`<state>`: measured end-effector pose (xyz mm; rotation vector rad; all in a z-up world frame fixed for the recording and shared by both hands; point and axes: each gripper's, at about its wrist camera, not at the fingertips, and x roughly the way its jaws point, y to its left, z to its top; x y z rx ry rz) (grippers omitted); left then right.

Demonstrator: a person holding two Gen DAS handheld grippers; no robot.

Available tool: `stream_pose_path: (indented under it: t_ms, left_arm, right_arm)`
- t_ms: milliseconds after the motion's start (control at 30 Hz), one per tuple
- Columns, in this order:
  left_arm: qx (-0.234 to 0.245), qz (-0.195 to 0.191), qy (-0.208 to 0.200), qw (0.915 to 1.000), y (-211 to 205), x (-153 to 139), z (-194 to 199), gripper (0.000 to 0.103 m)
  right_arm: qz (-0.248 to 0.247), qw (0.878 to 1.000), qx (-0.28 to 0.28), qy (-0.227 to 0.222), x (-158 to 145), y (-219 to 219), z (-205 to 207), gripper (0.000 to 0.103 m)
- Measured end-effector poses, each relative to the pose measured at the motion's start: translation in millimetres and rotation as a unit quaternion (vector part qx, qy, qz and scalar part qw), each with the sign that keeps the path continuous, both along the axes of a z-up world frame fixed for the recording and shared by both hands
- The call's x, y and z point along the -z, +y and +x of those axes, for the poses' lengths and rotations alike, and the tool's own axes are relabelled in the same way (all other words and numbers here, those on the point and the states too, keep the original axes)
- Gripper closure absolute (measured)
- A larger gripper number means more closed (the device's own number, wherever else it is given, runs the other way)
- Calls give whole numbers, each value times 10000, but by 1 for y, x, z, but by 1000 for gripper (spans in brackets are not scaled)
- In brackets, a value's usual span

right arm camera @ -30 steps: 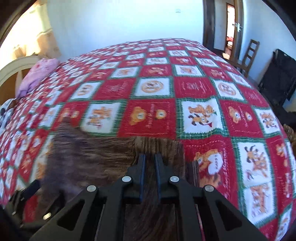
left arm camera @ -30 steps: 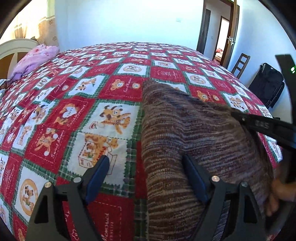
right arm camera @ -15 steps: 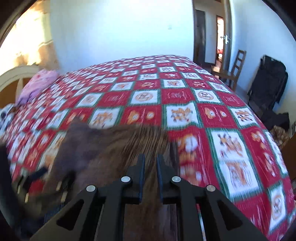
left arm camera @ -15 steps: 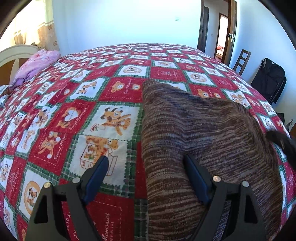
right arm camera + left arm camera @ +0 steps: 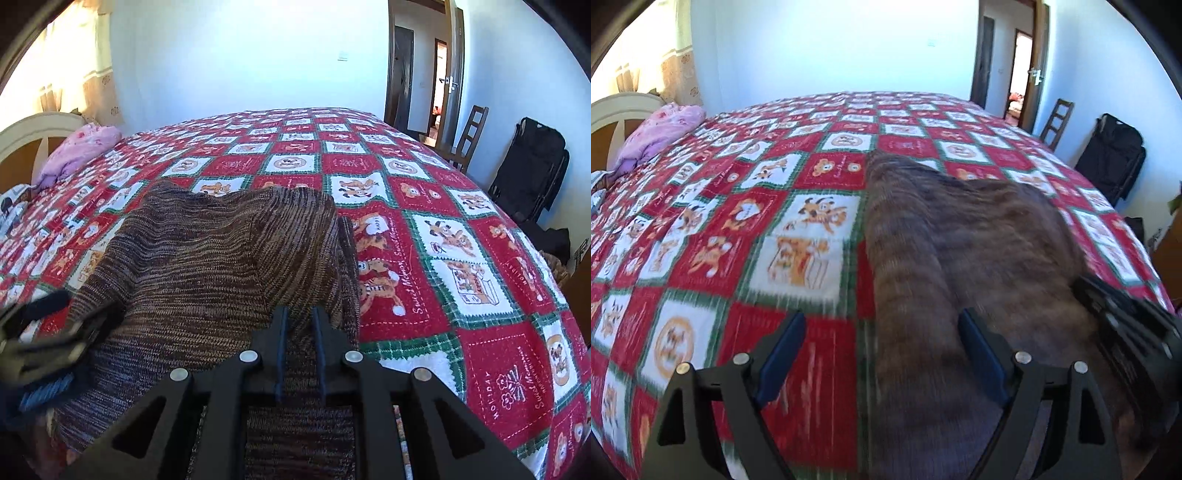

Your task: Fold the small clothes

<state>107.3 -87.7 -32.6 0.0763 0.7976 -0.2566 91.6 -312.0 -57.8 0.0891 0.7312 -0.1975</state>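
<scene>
Knitwear, a soft brown striped knitted garment (image 5: 207, 266), looks limp; right gripper (image 5: 300, 325) clamps its edge, left gripper (image 5: 879, 347) gapes empty.

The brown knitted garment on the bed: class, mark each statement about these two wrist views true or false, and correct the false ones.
1. The brown knitted garment lies on a red and green patchwork quilt. True.
2. The left gripper is clamped shut. False: its jaws stand wide apart.
3. A pink bundle lies near the headboard. True.
4. The door is closed. False: it stands open.
</scene>
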Motion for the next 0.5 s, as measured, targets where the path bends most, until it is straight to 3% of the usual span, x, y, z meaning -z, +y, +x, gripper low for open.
stream_pose_path:
  t_ms: [133,233,300,333,367,500]
  left_arm:
    - [209,419,-92,9989,0,-7,-25,16]
    - [321,385,-130,9987,5,-15,-38,15]
    - [329,324,-155,9988,9,-19,-41,15]
    - [295,308,-179,9989,11,-21,-41,14]
    - [271,315,-181,9990,12,-22,-41,14]
    - [264,350,-181,9989,10,-21,-40,14]
  right_arm:
    - [-40,10000,58,0,0,0,-1,84]
    - [4,10000,5,92,-2,0,-2,82]
    - [203,9996,-2,192,-11,-3,-12,65]
    - [313,9994,110,134,-16,-4,-21,44]
    - [462,9988,173,12,-19,-6,-32,31]
    - [809,9962,152,-299,-28,-3,-70,30]
